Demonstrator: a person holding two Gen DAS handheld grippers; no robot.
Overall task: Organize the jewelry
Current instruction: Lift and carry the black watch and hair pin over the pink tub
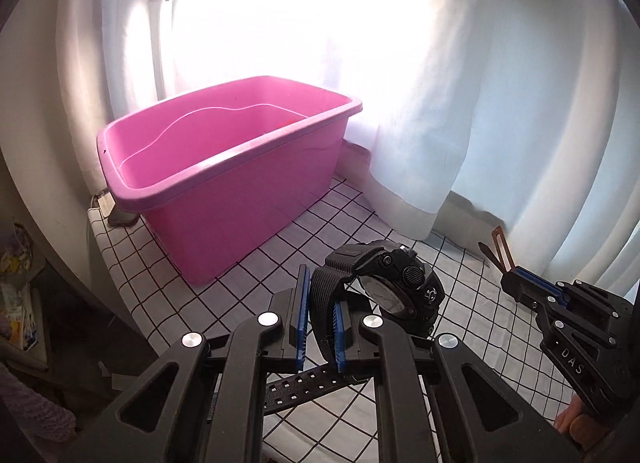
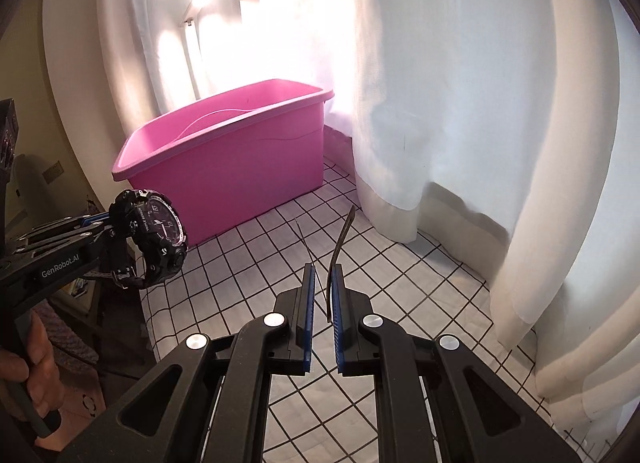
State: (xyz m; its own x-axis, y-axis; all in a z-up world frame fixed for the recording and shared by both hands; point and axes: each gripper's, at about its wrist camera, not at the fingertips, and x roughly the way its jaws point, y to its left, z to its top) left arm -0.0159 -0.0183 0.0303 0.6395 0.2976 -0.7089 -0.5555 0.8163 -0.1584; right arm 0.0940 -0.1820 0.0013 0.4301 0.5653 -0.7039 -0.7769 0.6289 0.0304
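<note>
Left tool [image 1: 322,305] clamped on the strap of a black watch [image 1: 394,287], holding it in the air above the grid-patterned counter [image 1: 224,295], watch face turned sideways. Right tool [image 2: 323,295] closed down on a thin brown strap [image 2: 340,247], one end sticking up past the fingertips, likewise off the counter. Pink bin [image 1: 224,167] at the counter's back, near the white curtain [image 1: 480,103], well apart from both tools.
</note>
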